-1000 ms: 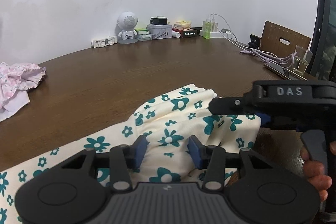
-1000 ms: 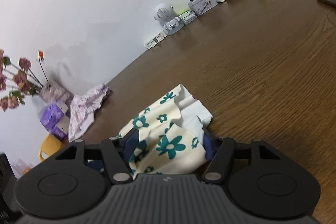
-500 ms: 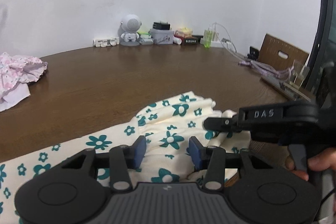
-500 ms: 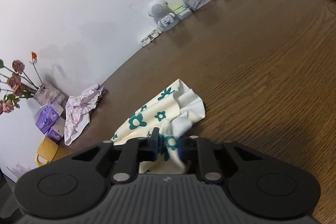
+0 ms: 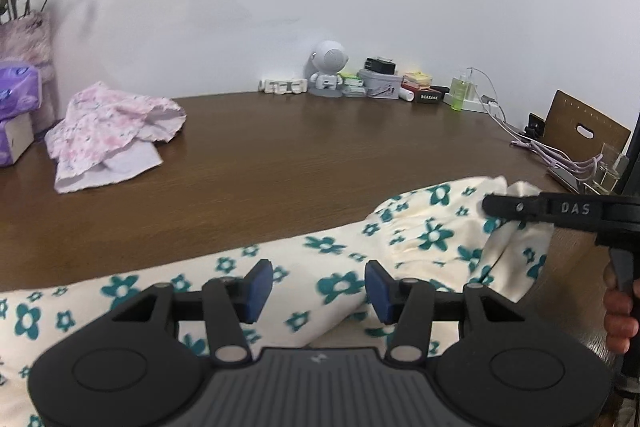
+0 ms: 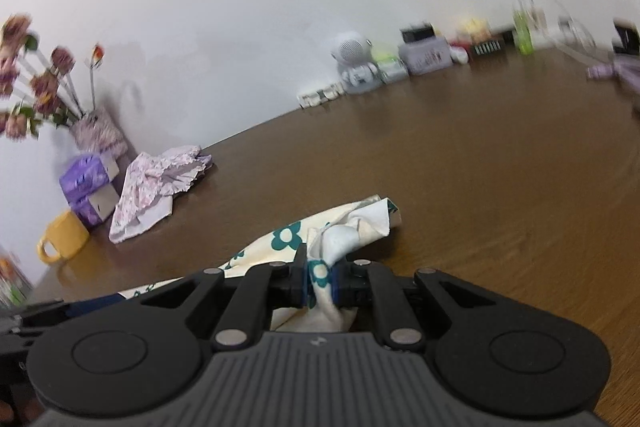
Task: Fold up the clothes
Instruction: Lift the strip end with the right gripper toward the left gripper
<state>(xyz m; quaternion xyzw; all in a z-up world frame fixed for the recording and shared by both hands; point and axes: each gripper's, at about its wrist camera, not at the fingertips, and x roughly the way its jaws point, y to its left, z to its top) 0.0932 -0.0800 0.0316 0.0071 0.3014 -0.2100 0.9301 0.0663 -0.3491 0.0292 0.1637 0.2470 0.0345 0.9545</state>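
A cream cloth with teal flowers (image 5: 432, 239) lies stretched across the near side of the brown table (image 5: 320, 155). My left gripper (image 5: 319, 289) is open, its blue pads (image 5: 260, 287) apart just above the cloth's middle, with nothing pinched. To the right in the left wrist view, my right gripper (image 5: 494, 205), marked DAS, reaches onto the cloth's bunched end, with a hand (image 5: 618, 315) on its handle. In the right wrist view the right gripper (image 6: 320, 283) is shut on a fold of the cloth (image 6: 352, 227), whose corner sticks up ahead of the pads.
A crumpled pink floral garment (image 5: 112, 131) lies at the far left beside purple tissue packs (image 5: 16, 107), a vase of flowers (image 6: 96, 135) and a yellow mug (image 6: 64, 237). A small robot figure (image 5: 330, 67), boxes and a green bottle (image 5: 460, 93) line the wall. Cables (image 5: 560, 155) and a glass (image 5: 612, 163) sit at the right.
My right gripper closed on the cloth's end and lifted it a little. My left gripper slid left along the cloth, still open; the pink garment and vase came into its view.
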